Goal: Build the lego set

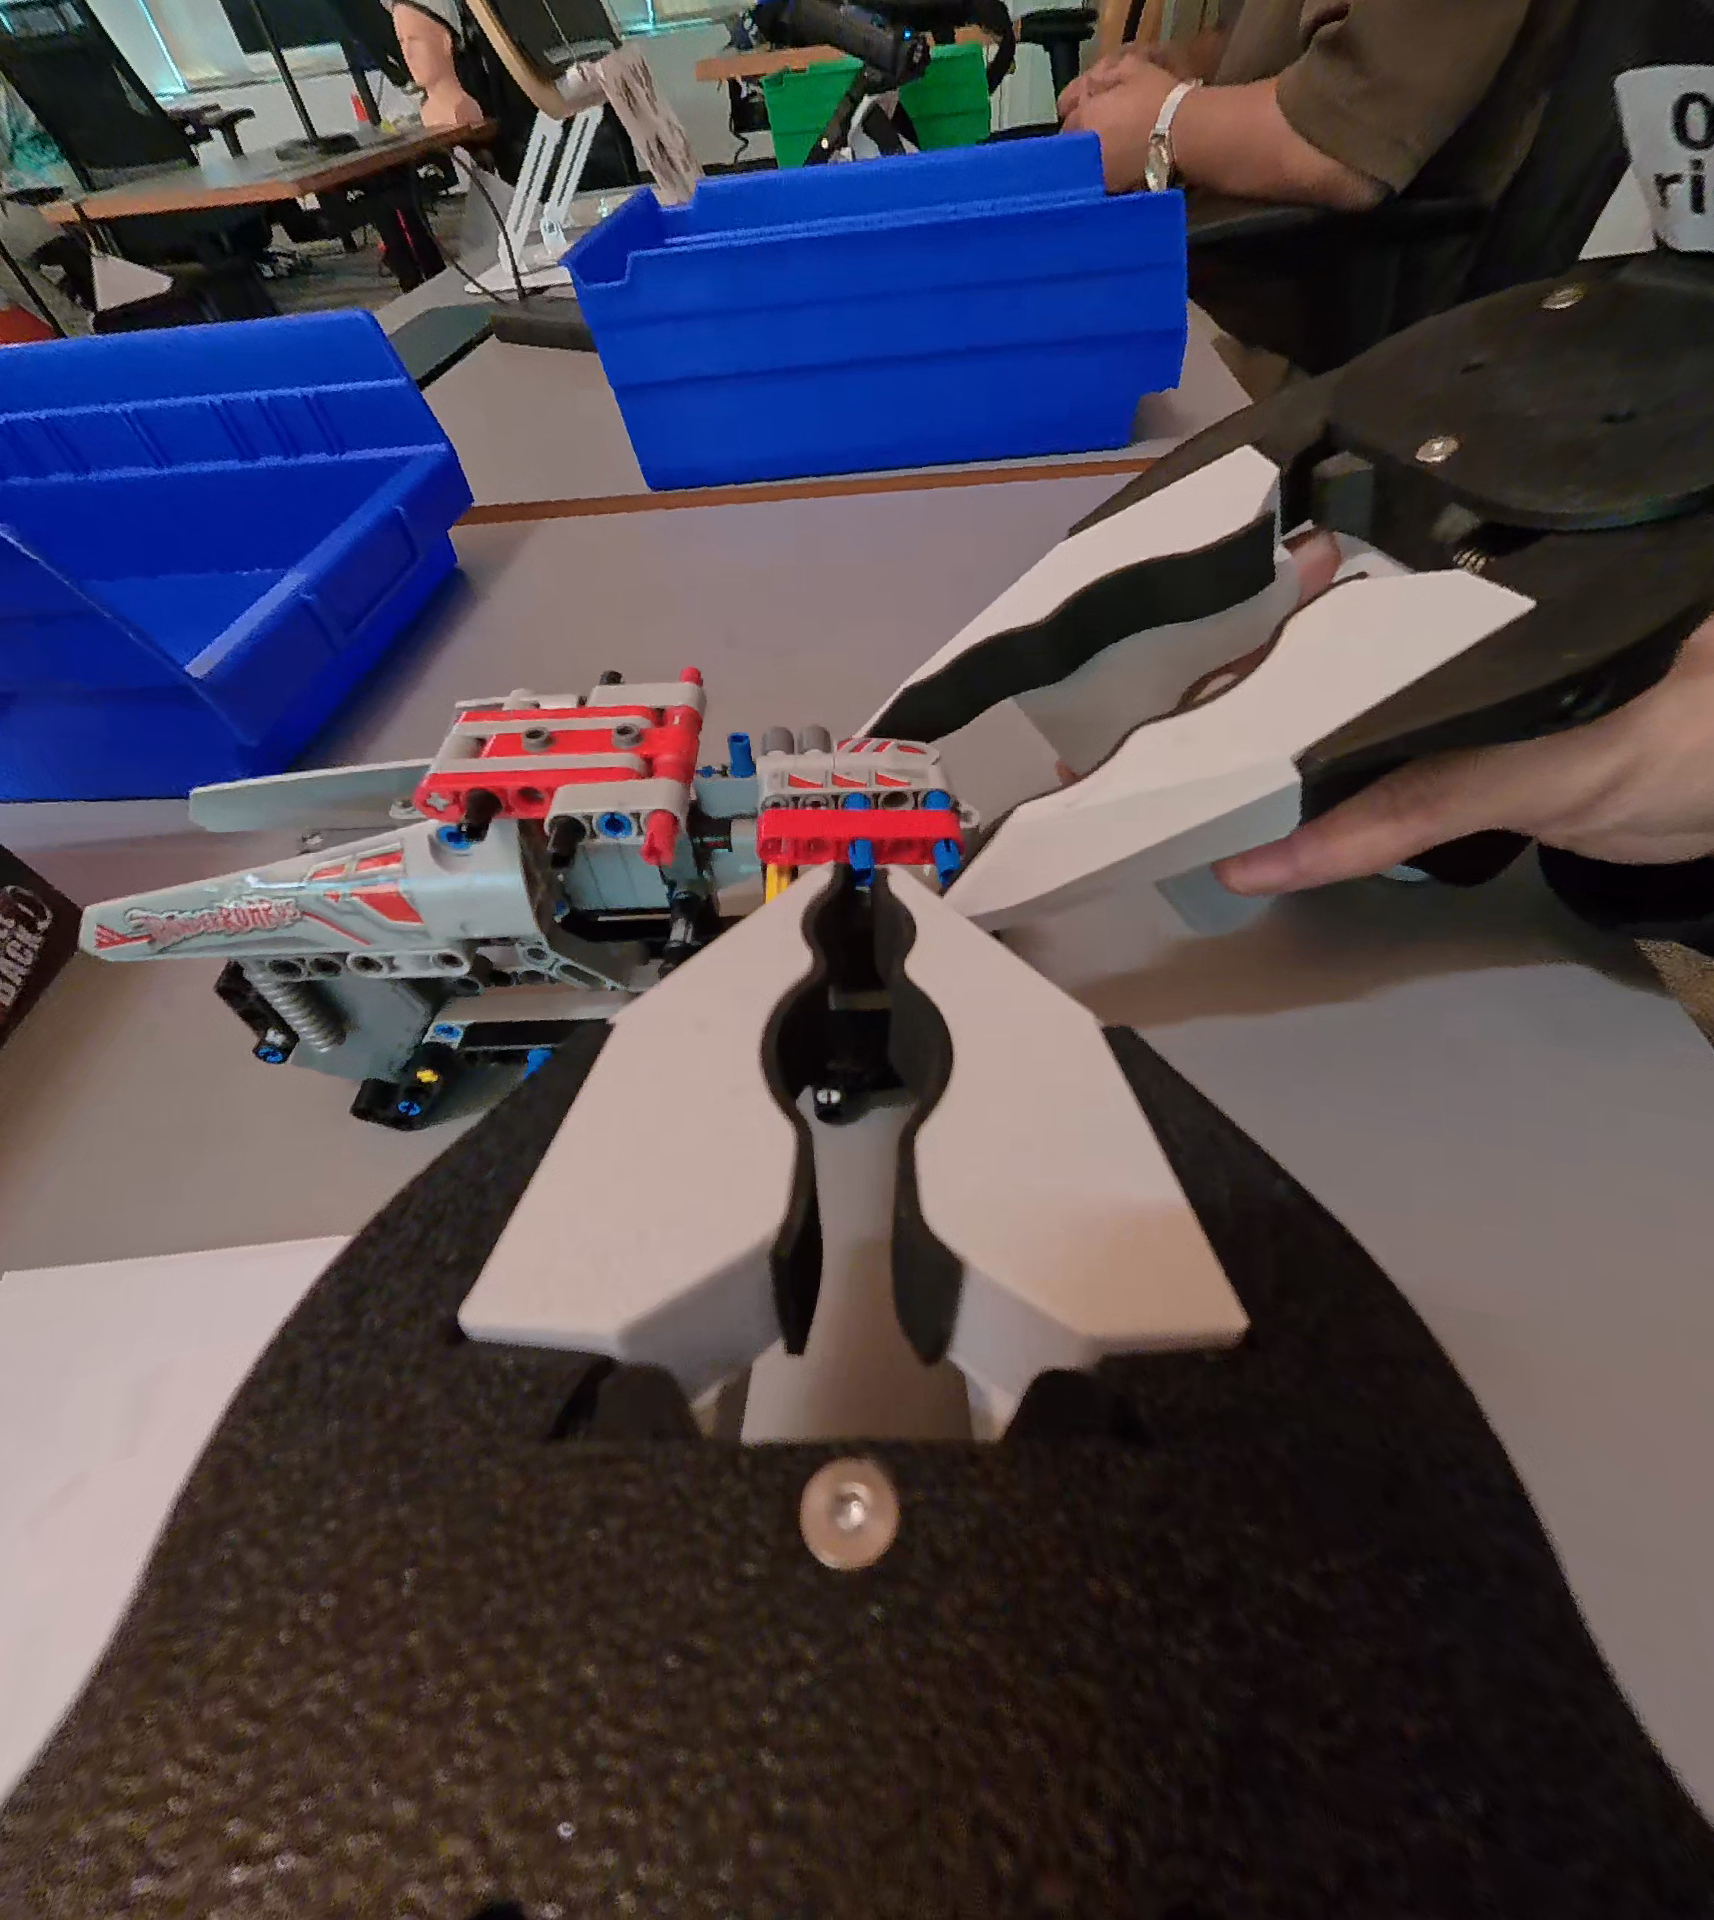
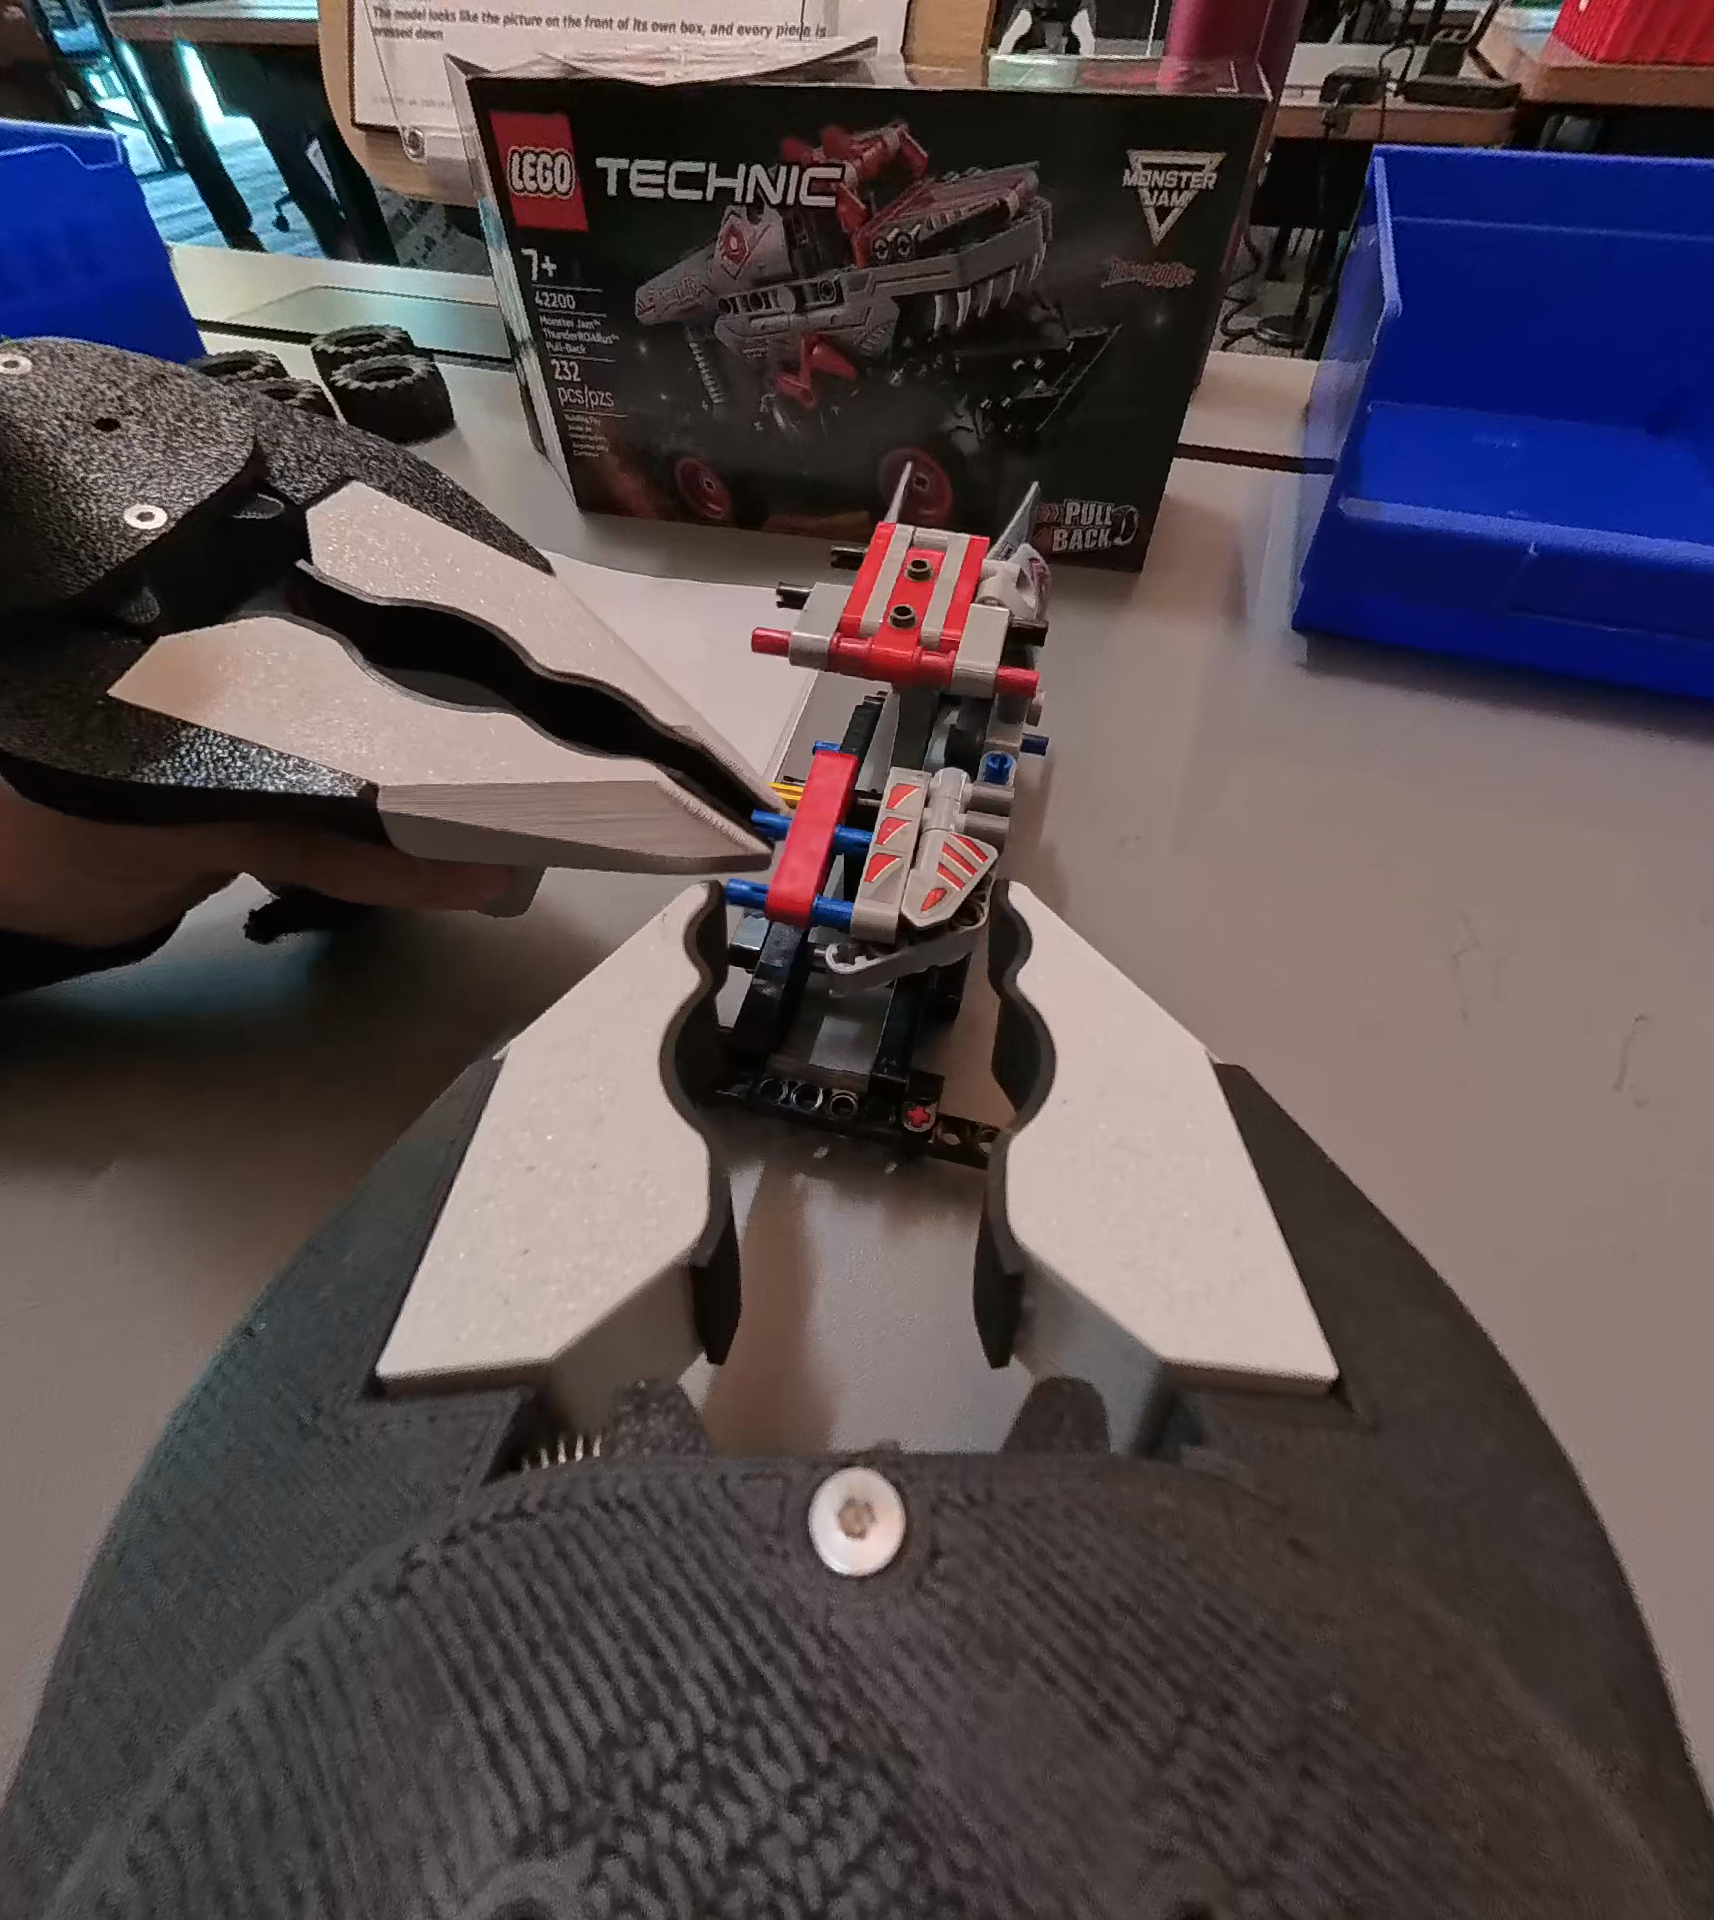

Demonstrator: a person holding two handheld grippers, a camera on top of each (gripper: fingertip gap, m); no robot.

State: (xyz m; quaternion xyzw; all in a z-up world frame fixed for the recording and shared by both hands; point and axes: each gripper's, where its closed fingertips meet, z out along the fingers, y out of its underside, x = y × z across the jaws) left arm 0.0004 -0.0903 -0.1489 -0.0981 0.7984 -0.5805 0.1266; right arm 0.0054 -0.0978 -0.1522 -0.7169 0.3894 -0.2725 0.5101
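The grey, red and black lego model (image 1: 520,831) lies on the grey table (image 1: 728,603); it also shows in the right wrist view (image 2: 894,665). A red beam (image 1: 858,826) with blue pins sits on its rear side (image 2: 811,831). My left gripper (image 1: 858,883) is closed down to a narrow gap on one blue pin (image 1: 861,854) of that beam, and it comes in from the left in the right wrist view (image 2: 765,831). My right gripper (image 2: 853,914) straddles the model's rear end, pads against the black chassis, and shows at the right in the left wrist view (image 1: 931,805).
Blue bins stand behind the model (image 1: 157,540) (image 1: 884,312) and at the right (image 2: 1559,468). The lego box (image 2: 863,291) stands upright beyond the model's nose. Black tyres (image 2: 375,379) lie at the back left. A white sheet (image 1: 53,1455) lies near me.
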